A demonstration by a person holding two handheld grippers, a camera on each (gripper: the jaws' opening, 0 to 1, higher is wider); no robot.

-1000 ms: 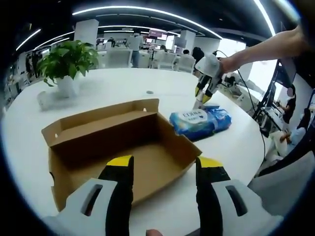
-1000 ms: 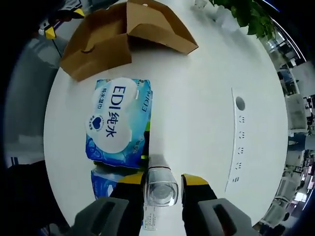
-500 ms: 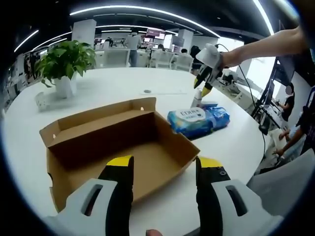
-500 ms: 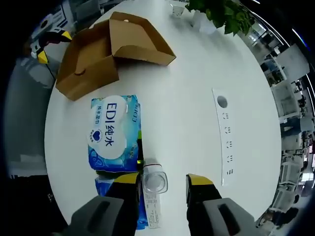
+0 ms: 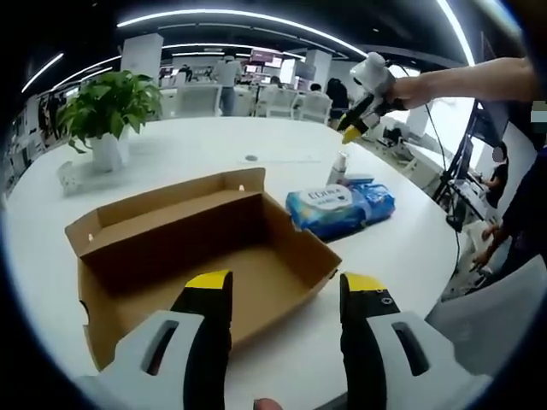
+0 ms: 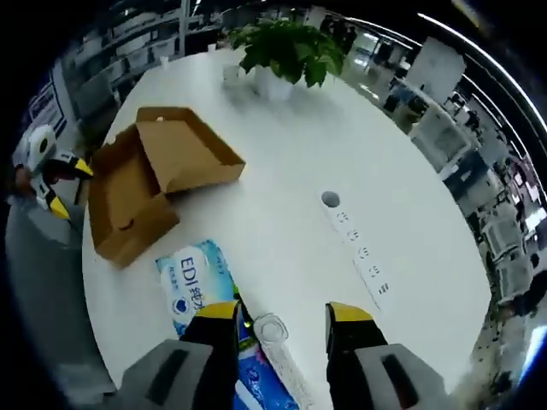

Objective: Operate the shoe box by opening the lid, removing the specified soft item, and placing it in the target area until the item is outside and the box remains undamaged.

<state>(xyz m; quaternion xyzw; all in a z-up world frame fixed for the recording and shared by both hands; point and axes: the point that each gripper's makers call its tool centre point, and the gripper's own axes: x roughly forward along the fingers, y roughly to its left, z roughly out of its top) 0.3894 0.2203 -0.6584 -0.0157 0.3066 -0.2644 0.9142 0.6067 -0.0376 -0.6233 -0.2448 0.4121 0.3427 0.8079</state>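
While your left gripper (image 5: 285,295) hangs spread wide and empty over the open shoe box (image 5: 205,252), the wipes pack (image 5: 339,205) lies on the table (image 5: 188,149) beyond; farther off, your outstretched arm holds the right gripper (image 5: 362,111) aloft, jaws apart.

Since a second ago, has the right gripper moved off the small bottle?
Yes. In the left gripper view the right gripper has risen from the clear bottle, which stays upright beside the blue wipes pack, and now hangs above it, jaws open.
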